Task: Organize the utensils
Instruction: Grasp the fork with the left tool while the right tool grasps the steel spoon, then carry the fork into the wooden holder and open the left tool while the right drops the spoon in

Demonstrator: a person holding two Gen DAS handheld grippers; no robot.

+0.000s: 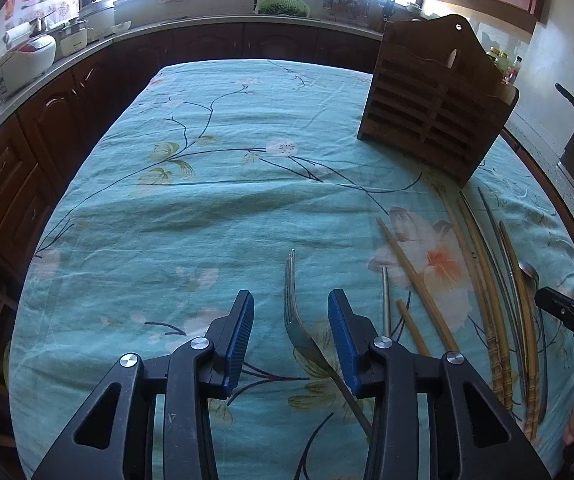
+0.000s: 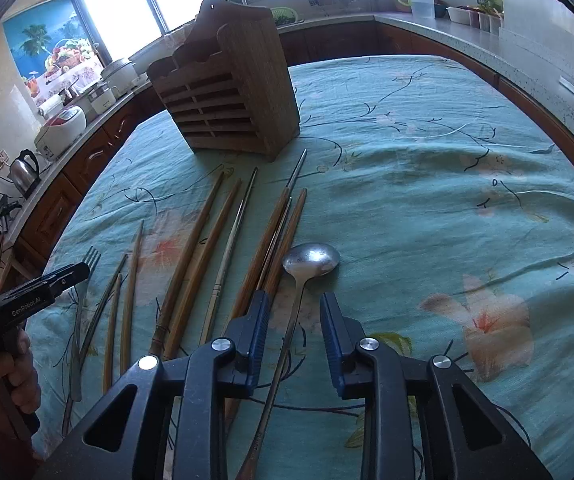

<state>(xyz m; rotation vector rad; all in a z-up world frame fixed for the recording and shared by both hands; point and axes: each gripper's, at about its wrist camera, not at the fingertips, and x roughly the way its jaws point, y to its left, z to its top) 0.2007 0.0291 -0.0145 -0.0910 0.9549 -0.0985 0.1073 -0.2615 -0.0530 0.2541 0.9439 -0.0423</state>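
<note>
My left gripper (image 1: 291,300) is open just above a metal fork (image 1: 299,332) that lies between its fingers on the teal flowered cloth. My right gripper (image 2: 294,300) is open above a metal spoon (image 2: 311,260), whose handle runs between its fingers. Several wooden chopsticks (image 2: 195,248) and thin metal chopsticks (image 2: 231,236) lie side by side left of the spoon; they also show in the left wrist view (image 1: 483,280). A slatted wooden utensil holder (image 2: 231,92) stands upright beyond them, also in the left wrist view (image 1: 439,96). The fork also shows in the right wrist view (image 2: 83,292).
The table is covered by a teal cloth (image 1: 207,200). Dark wood cabinets and a counter with a rice cooker (image 1: 23,60), a kettle (image 2: 25,170) and a jug (image 2: 421,0) surround it. The left gripper shows at the left edge of the right wrist view (image 2: 47,284).
</note>
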